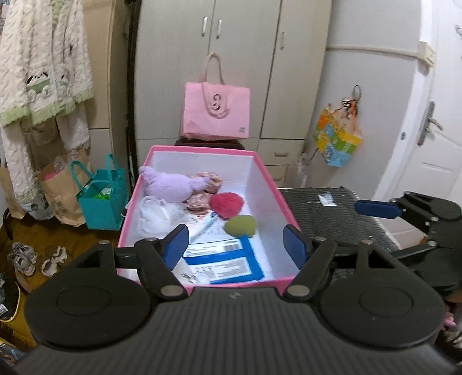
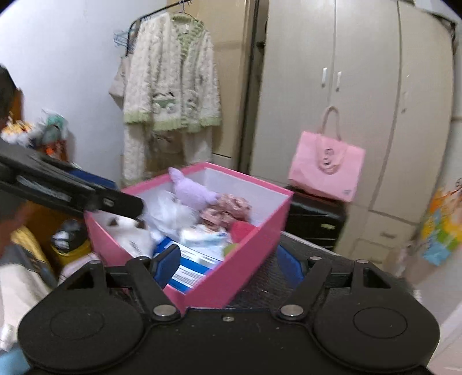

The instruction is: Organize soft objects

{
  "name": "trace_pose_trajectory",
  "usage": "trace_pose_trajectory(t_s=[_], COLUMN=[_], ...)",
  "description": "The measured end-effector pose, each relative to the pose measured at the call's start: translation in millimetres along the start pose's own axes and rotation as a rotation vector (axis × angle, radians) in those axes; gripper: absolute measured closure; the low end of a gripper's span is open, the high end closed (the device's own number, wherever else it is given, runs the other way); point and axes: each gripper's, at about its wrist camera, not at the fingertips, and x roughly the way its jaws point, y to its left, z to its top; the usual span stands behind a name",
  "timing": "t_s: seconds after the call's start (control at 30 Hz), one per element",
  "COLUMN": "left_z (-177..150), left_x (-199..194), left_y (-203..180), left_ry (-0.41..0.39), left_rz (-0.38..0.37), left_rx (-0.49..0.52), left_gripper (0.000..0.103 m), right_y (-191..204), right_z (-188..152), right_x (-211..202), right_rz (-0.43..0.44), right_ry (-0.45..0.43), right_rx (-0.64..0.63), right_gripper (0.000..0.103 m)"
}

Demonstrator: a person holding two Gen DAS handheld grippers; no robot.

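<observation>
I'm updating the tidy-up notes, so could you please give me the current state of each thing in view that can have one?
pink box: lid off, partly filled.
purple plush: lying inside the box, far left corner.
red puff: in the box, loose.
green puff: in the box, loose.
left claw: open, empty.
right claw: open, empty.
wardrobe doors: closed.
pink bag: upright.

Right gripper [image 2: 228,265] is standing open, empty, before the near corner of the pink box [image 2: 245,268]. Purple plush [image 2: 192,191], red plush [image 2: 242,229] and papers are lying inside. Left gripper [image 2: 127,206] is reaching over the box's left rim. Pink bag [image 2: 326,170] is sitting behind.
</observation>
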Motion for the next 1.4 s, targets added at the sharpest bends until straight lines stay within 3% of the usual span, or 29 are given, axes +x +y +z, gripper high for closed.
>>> trace_pose_trajectory(t_s=[0.07, 0.3, 0.5, 0.6, 0.87, 1.1, 1.2, 1.33, 1.4], left_z=[-1.7, -7.2, -14.6, -14.2, -11.3, -23.3, -27.5, -32.0, -35.5], left_x=[-7.6, -29.1, -32.6, -28.3, -22.1, -37.5, -40.0, -40.0, -38.2], left_y=[-6.8, -28.4, -36.1, -39.1, -43.4, -55.1, -64.4, -74.1, -77.1], left_ry=[-0.008, -0.057, -0.041, -0.015, 0.029, -0.059, -0.095, -0.140, -0.152], left_rz=[-0.003, -0.005, 0.015, 0.029, 0.119, 0.135, 0.195, 0.262, 0.282], left_rx=[0.019, 0.090, 0.087, 0.081, 0.010, 0.060, 0.092, 0.102, 0.099], left_gripper=[0.030, 0.017, 0.003, 0.002, 0.001, 0.001, 0.001, 0.001, 0.001], right_y=[-4.0, -16.1, -39.9, -49.4, -50.6, -35.7, -41.1, -45.3, -44.5], right_z=[-2.7, -15.1, -28.0, -27.0, -29.4, -27.8, -24.6, -26.1, -28.3], right_x=[-5.9, -17.9, -11.2, -15.8, -55.9, -84.0, -82.8, -84.7, -89.4], right_rz=[0.003, -0.037, -0.079, -0.171, -0.268, -0.304, -0.274, -0.349, -0.343], right_ry=[0.006, 0.049, 0.174, 0.235, 0.149, 0.053, 0.037, 0.016, -0.008], right_rx=[0.014, 0.016, 0.114, 0.169, 0.220, 0.215, 0.257, 0.301, 0.314], right_gripper=[0.025, 0.006, 0.006, 0.006, 0.006, 0.006, 0.006, 0.006, 0.006])
